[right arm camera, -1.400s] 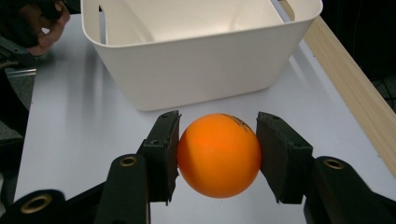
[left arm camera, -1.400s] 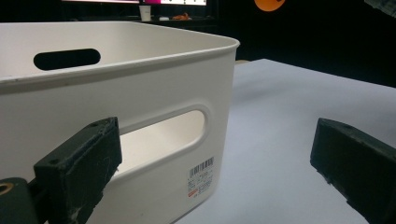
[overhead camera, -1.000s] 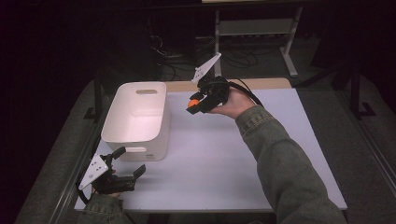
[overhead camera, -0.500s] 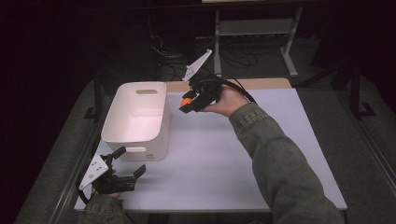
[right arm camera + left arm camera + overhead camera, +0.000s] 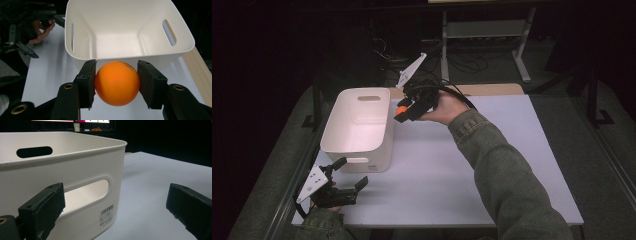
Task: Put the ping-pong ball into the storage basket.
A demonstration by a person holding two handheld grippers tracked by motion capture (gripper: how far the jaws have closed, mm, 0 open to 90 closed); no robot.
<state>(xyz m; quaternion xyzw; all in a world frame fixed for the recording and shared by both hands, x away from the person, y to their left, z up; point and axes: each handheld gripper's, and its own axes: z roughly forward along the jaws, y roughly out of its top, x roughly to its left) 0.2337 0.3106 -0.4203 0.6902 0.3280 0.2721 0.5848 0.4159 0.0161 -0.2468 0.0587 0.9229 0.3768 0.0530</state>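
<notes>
Orange smooth plastic ball [image 5: 117, 83], pinched between my right gripper [image 5: 117, 83] fingers, may drop short of the white plastic bin [image 5: 130, 53]; left gripper [image 5: 112, 210] fingers open, empty.

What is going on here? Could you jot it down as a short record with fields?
Setting: white table in a dark room
Held thing: orange ball
Holder: right gripper, jaws shut on the ball from both sides
Container: white bin, open top, nothing inside, slot handles in its end walls
Ball's place: in the air beside the bin's rim, not yet over the opening
Left gripper: jaws open, holding nothing, by the bin's near end
Likely next: ball goes into the bin
</notes>
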